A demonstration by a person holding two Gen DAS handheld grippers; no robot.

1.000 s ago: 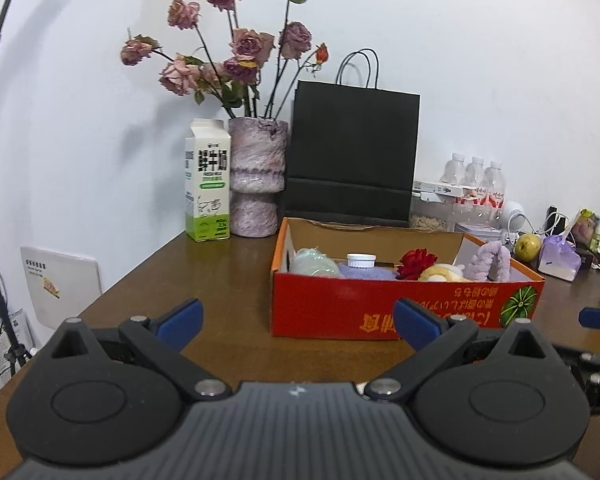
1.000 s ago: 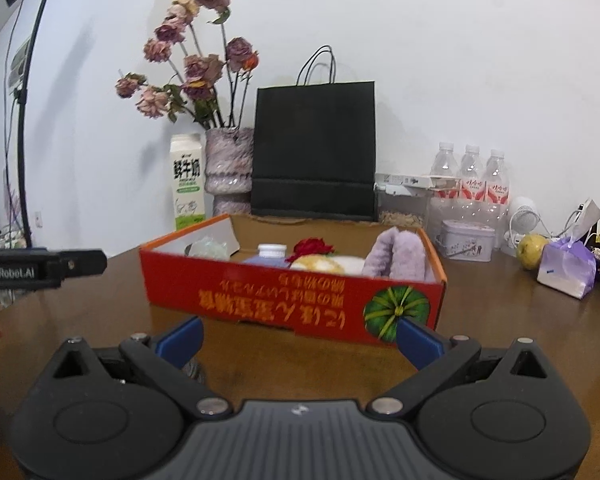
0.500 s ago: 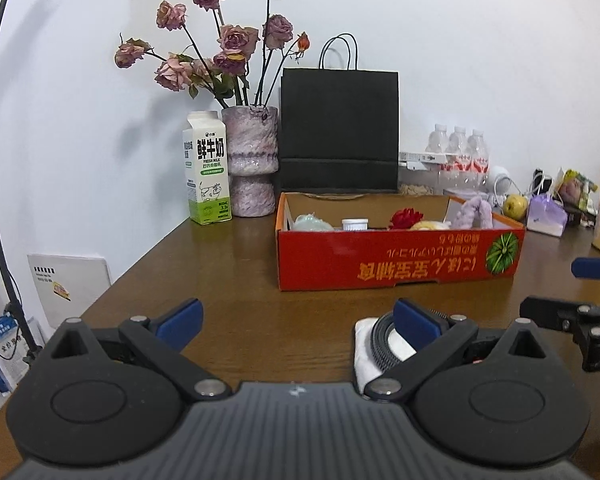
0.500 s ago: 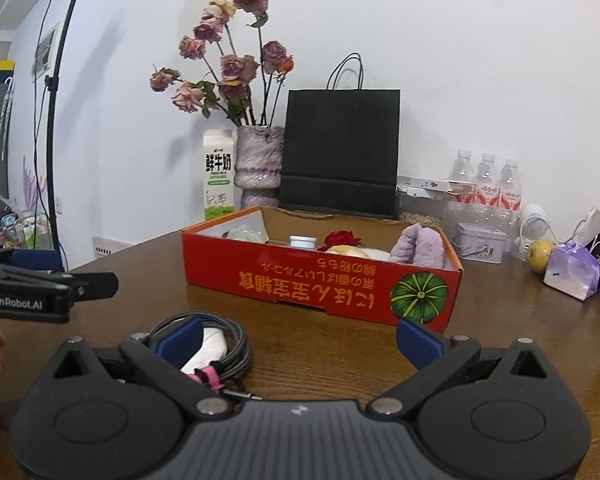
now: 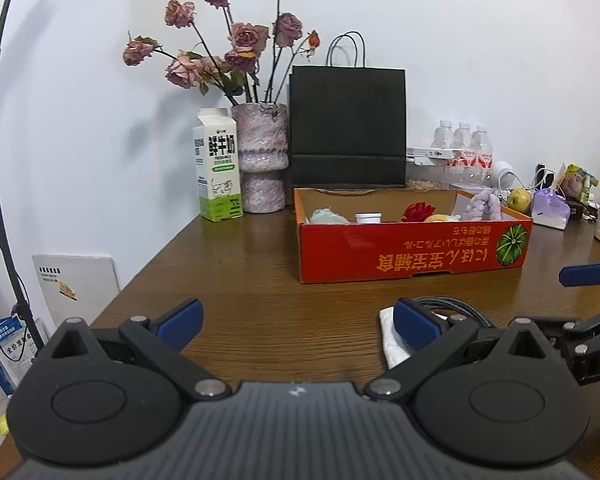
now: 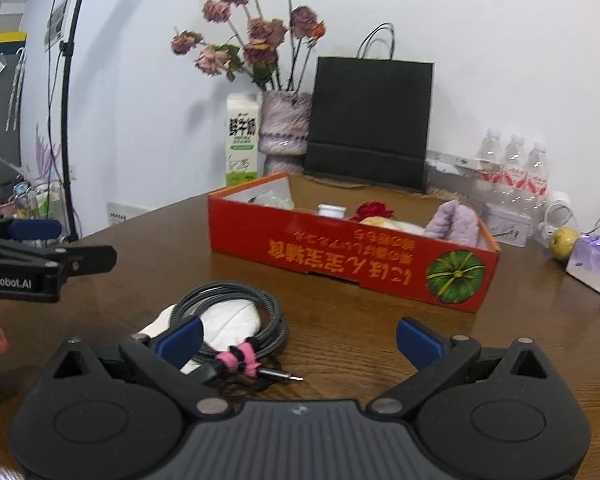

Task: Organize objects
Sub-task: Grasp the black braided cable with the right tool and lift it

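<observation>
Both tools hang above the brown surface [image 6: 360, 340] with fingers spread wide, gripping nothing: the left tool [image 5: 296, 322] and the right tool [image 6: 298, 336]. A coiled grey cable [image 6: 236, 312] lies on a white cloth [image 6: 228, 320] at the right tool's 10 o'clock, touching the surface. The red box [image 6: 352, 256] sits at 12 o'clock, beyond the cable.

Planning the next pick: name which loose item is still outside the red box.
The coiled grey braided cable, lying on a white cloth on the wooden table; the others sit inside the red cardboard box.
</observation>
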